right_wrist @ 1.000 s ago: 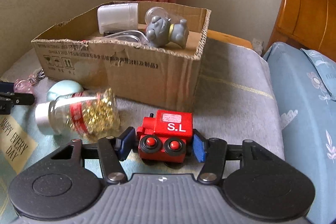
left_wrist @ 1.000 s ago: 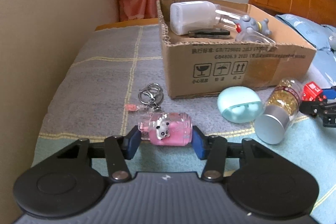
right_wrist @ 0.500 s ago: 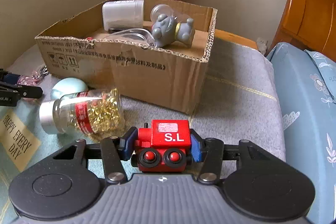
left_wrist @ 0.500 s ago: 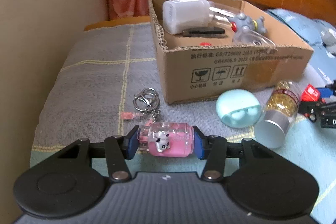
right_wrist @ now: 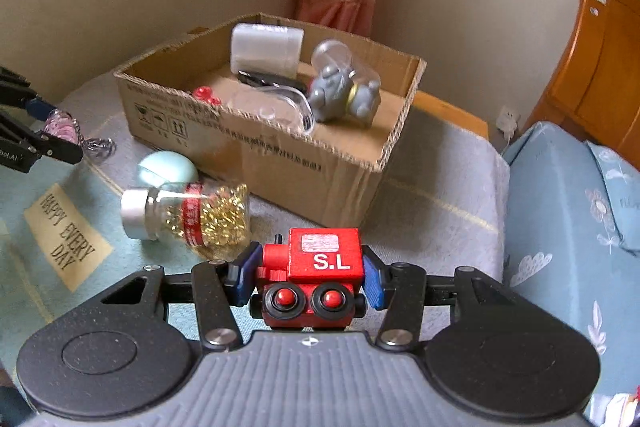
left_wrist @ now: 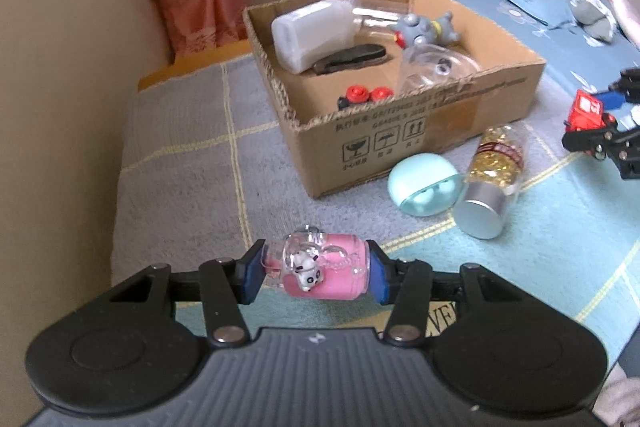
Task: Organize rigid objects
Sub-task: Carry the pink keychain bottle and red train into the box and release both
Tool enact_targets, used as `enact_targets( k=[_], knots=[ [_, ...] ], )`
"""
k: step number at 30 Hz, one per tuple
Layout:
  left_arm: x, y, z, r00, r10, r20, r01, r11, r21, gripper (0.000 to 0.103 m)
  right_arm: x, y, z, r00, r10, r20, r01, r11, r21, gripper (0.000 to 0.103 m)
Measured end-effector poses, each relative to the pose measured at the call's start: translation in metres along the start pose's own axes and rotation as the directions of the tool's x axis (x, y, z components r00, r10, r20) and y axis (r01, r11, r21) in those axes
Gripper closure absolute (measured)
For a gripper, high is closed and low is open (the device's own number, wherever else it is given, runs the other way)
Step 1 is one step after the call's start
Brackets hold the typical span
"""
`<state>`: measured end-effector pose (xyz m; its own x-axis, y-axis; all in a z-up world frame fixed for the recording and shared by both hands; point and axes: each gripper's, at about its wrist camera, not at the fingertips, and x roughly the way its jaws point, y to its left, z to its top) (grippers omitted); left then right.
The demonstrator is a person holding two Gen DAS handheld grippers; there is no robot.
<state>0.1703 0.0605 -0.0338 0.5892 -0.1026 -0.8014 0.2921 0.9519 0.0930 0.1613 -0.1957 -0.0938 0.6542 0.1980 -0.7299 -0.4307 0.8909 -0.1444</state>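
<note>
Left tool [left_wrist: 316, 273] grips one pink keychain bottle [left_wrist: 320, 267]; right tool [right_wrist: 306, 277] one red train [right_wrist: 316, 275]; box [left_wrist: 420, 135] holds perhaps five things.

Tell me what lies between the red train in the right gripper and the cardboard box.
Right wrist view: only bare grey blanket between red train and cardboard box; the gold-bead jar lies off to the left.

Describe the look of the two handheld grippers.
Both grippers, left and right, look alike: a grey ribbed body with a small white logo, two round black discs at the sides, black linkage arms with silver rivets, and blue pads on the fingers. No cables, hands or sleeves show.
</note>
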Motion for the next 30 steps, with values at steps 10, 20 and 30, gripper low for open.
enact_targets(
  k=[10, 20, 30],
  knots=[
    [-0.041, -0.004, 0.021, 0.999, -0.022, 0.027, 0.02, 0.997, 0.077, 0.053, -0.024, -0.01, 0.029, 0.998, 0.017, 0.064, -0.016, 1.0, -0.022, 0.047],
    [-0.069, -0.005, 0.044, 0.996, -0.016, 0.087, 0.007, 0.994, 0.106, 0.053, -0.019, -0.02, 0.07, 0.993, 0.027, 0.113, -0.023, 0.999, -0.039, 0.047],
    [-0.081, -0.016, 0.097, 0.984, -0.04, 0.175, 0.01, 0.985, 0.17, 0.053, 0.017, -0.022, 0.096, 0.995, 0.038, 0.091, -0.035, 0.999, -0.038, 0.047]
  ],
)
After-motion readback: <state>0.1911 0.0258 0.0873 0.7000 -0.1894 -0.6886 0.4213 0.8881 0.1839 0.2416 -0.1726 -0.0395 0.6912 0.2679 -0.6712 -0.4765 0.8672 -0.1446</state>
